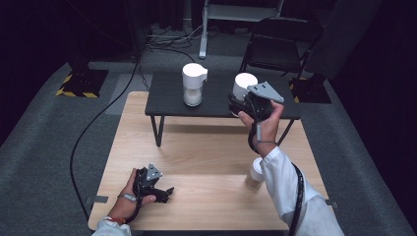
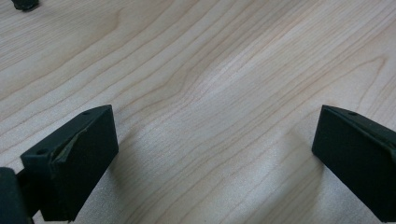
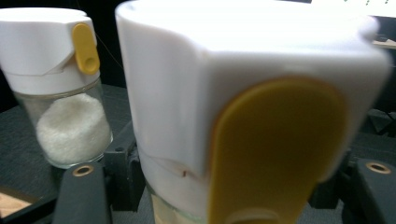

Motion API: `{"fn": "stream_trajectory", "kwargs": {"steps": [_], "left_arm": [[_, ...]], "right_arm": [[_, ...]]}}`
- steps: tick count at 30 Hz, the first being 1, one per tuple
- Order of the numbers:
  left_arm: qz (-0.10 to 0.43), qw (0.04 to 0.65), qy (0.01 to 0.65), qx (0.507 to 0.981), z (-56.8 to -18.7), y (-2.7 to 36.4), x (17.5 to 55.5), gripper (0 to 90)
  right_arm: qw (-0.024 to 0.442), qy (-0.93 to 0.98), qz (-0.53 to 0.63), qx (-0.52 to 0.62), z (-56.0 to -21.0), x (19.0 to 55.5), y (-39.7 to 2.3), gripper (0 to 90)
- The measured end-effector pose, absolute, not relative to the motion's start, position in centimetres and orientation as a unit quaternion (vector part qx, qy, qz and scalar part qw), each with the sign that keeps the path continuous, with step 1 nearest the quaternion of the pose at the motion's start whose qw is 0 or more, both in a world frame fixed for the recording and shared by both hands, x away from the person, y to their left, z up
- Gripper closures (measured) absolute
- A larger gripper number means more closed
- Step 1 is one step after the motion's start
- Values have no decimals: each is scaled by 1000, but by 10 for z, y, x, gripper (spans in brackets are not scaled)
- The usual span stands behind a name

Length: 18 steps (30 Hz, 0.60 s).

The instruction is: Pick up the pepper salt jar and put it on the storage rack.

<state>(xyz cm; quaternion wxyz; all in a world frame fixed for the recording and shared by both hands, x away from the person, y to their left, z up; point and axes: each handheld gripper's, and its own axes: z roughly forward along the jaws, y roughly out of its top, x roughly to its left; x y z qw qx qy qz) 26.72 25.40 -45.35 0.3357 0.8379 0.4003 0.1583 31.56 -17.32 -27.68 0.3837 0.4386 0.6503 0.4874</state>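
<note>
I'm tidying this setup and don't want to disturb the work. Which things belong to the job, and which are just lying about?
In the job:
- right gripper, jaws shut on a white-capped jar
- jar of white grains on the black table
- third jar on the wooden table

Lying about:
- folding chair
- floor cable
- left gripper, jaws open, idle
</note>
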Motion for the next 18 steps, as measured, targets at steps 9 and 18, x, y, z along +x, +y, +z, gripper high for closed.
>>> {"fn": "stream_trajectory", "kwargs": {"steps": [9, 18], "left_arm": [[158, 336, 400, 838, -454, 254, 267, 1], [158, 336, 400, 838, -454, 254, 267, 1]], "right_arm": [[379, 654, 487, 438, -276, 329, -166, 299], [375, 652, 484, 446, -271, 344, -160, 298]]}}
